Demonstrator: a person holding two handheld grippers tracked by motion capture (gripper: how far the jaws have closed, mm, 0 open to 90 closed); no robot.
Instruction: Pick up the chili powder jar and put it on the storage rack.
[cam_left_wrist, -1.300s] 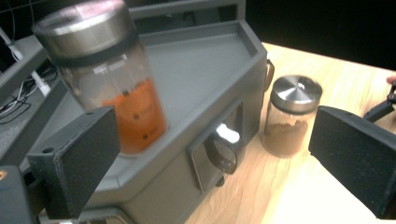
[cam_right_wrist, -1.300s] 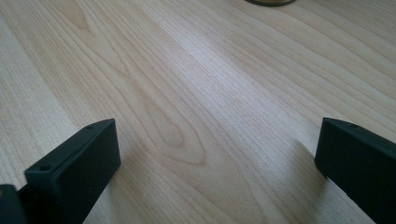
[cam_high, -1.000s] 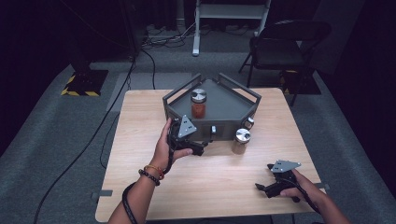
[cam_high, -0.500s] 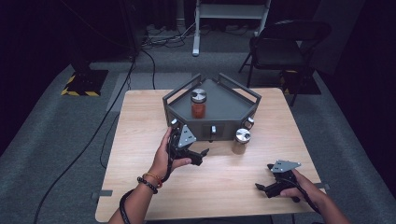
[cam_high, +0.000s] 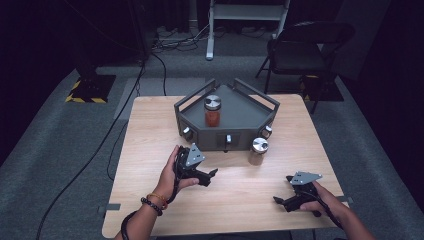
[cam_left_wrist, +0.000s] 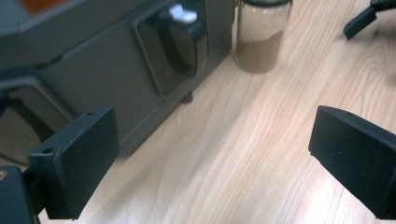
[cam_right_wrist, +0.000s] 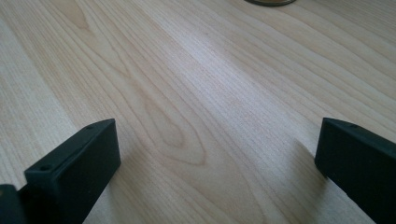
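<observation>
High view: nearest to us our two forearms come in over the near edge of the wooden table (cam_high: 150, 130), a pale, light-grained top with small grey tabs at its near corners. Our right gripper (cam_high: 280, 201) lies low near the front right corner, its jaws spread wide with bare wood between them, as the right gripper view shows (cam_right_wrist: 215, 172). Our left gripper (cam_high: 214, 173) hovers left of centre, a beaded bracelet on that wrist; its jaws also stand wide apart and hold nothing, and the left gripper view (cam_left_wrist: 210, 163) shows them aimed at the front wall of the grey rack (cam_high: 240, 114).

Just ahead, standing on the table right beside the rack's front right corner, we see the brown spice jar (cam_high: 258, 151) with its silver lid; in the left gripper view it appears upright (cam_left_wrist: 259, 37), next to a dark pocket in the rack wall. The rack itself is angular, railed on top, and carries a red spice jar (cam_high: 212, 111).

Beyond the table we see grey carpet, black cables trailing across it, a yellow-and-black striped base at the left, a dark folding chair (cam_high: 300, 50) at the right, a white stand frame, and darkness around.
</observation>
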